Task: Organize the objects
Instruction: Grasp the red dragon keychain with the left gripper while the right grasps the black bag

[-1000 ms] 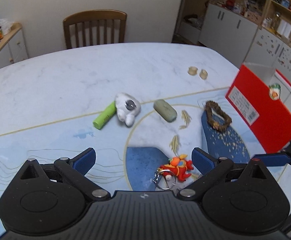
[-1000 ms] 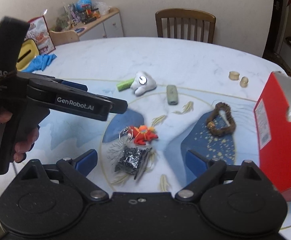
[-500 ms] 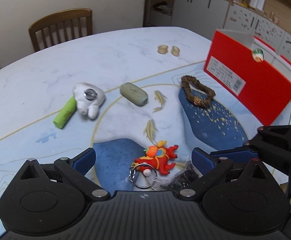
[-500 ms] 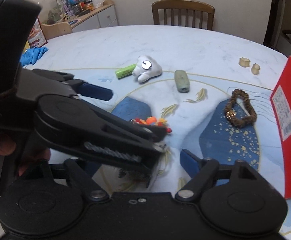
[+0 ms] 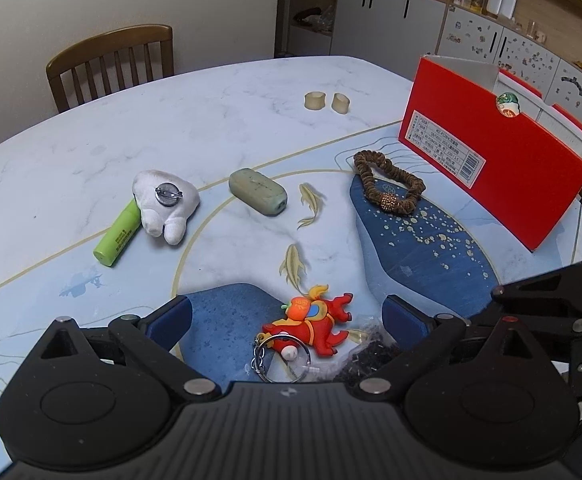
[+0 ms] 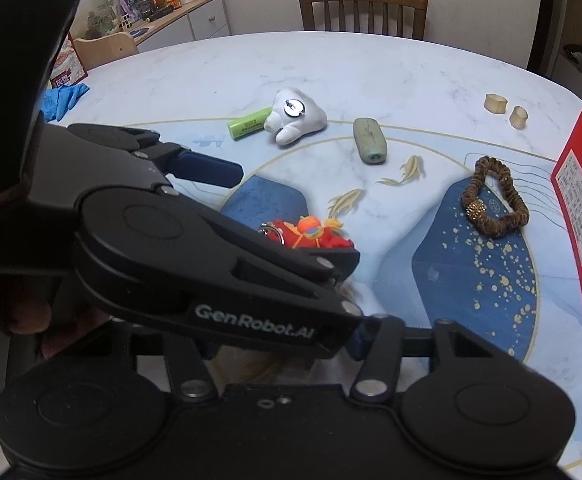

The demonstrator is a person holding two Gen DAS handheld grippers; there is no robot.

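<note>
Nine loose items lie on the table (image 5: 91,128), placed here against the red box (image 5: 503,160) standing at its right edge. Left to right, all left of the box: one green battery (image 5: 117,236), one white plush (image 5: 165,204) touching it, one grey-green bar (image 5: 257,192), one red keychain toy (image 5: 311,326) nearest the camera, one dark crinkly packet (image 5: 367,360) just beside the toy, two tan rings (image 5: 315,101), one brown scrunchie (image 5: 389,188) just beside the box.

Left gripper (image 5: 287,318): tilted down, jaws wide apart, unclenched, straddling the toy without touching. Right gripper (image 6: 287,344): jaws closing; the left one hides what lies between them, so grip unclear.
</note>
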